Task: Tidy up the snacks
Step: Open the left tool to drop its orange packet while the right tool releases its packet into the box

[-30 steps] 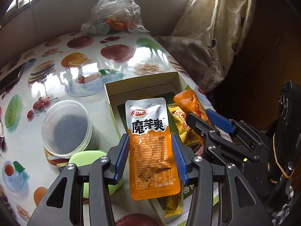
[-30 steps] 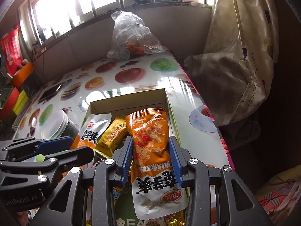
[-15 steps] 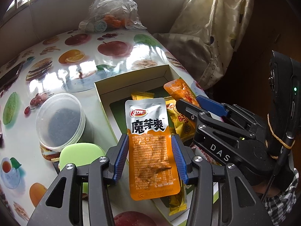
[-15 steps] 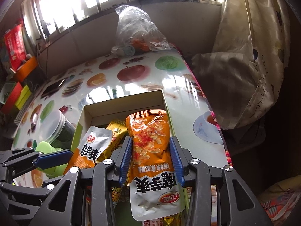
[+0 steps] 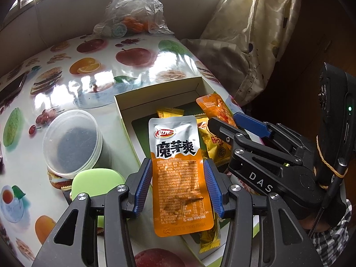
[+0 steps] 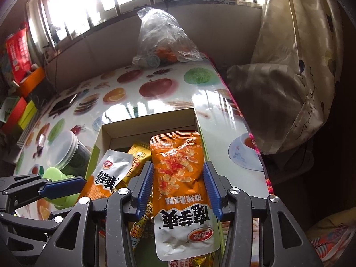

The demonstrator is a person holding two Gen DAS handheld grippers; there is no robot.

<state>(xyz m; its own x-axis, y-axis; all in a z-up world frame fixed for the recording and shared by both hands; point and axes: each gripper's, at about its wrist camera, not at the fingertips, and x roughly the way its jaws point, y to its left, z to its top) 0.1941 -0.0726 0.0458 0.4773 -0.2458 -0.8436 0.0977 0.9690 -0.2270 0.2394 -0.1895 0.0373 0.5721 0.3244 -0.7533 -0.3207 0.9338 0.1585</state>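
Both tools have lifted slightly, so the box (image 5: 155,93) sits lower at twelve o'clock. The left tool (image 5: 178,184) stays clamped on its silver-orange pouch (image 5: 178,171), the right tool (image 6: 179,188) on its orange pouch (image 6: 178,169); placing seems next.

Windows: a barred row (image 6: 124,2) runs along the top of the far wall, blown out by daylight
Wall: plain grey-beige panelling (image 6: 106,53) below the sill
Table: glossy cloth (image 6: 155,86) printed with apples, oranges and burgers, catching window glare
Curtain: cream patterned fabric (image 6: 296,51) bunched at the table's right
Left side: red, orange and green boxes (image 6: 20,102) stacked by the wall
Right side: dark, in shadow
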